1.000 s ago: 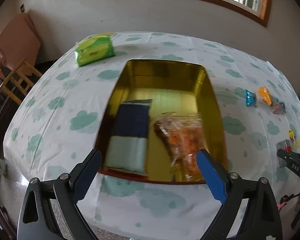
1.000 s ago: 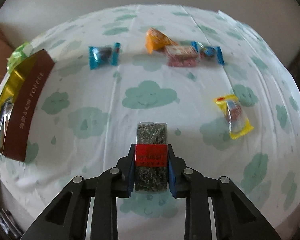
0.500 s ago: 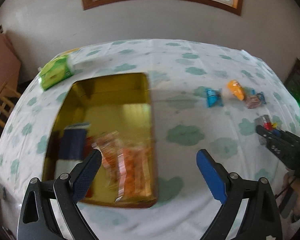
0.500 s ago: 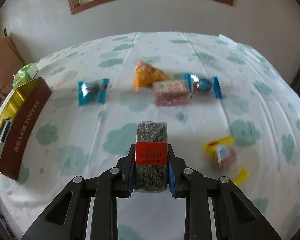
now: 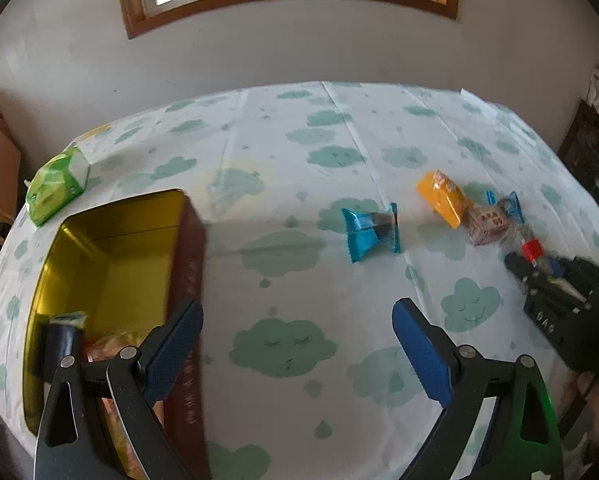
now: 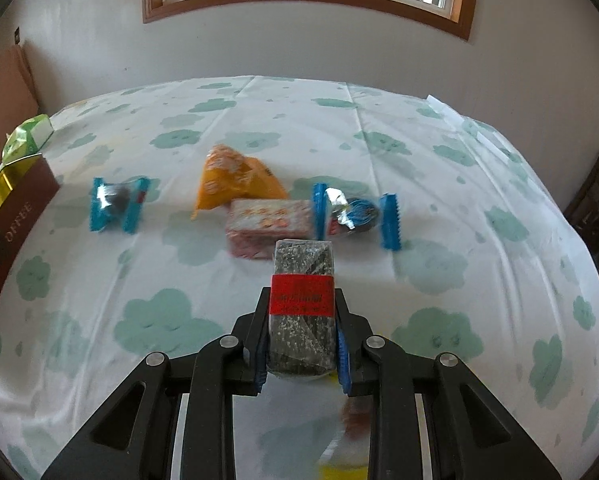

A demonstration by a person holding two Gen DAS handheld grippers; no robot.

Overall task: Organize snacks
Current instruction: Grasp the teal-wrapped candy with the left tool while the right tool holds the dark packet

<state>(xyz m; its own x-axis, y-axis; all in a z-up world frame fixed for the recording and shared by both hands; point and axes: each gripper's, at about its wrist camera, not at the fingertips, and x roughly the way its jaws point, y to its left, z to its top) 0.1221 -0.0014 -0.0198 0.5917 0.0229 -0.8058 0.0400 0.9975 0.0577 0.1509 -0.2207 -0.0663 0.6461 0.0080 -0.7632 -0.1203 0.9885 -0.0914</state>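
My right gripper (image 6: 302,334) is shut on a dark speckled snack bar with a red band (image 6: 302,300), held above the tablecloth. Beyond it lie a blue-wrapped snack (image 6: 117,204), an orange pouch (image 6: 235,184), a pink packet (image 6: 269,226) and a second blue-wrapped candy (image 6: 355,214). My left gripper (image 5: 295,348) hangs open and empty over bare cloth, just right of the gold-lined tin box (image 5: 111,248). The tin holds a dark packet (image 5: 61,330) and an orange snack bag (image 5: 109,344). The right gripper (image 5: 539,276) also shows at the right edge of the left wrist view.
A green tissue pack (image 5: 55,188) sits at the table's far left corner. The cloud-print tablecloth (image 5: 291,152) covers the whole table. A yellow packet (image 6: 347,464) lies blurred under my right gripper. A wall with a window stands behind; dark furniture (image 5: 595,168) stands at the right.
My left gripper has swung right, from over the tin to over the cloth beside it. The right gripper carried the dark bar toward the far snacks, past the yellow packet.
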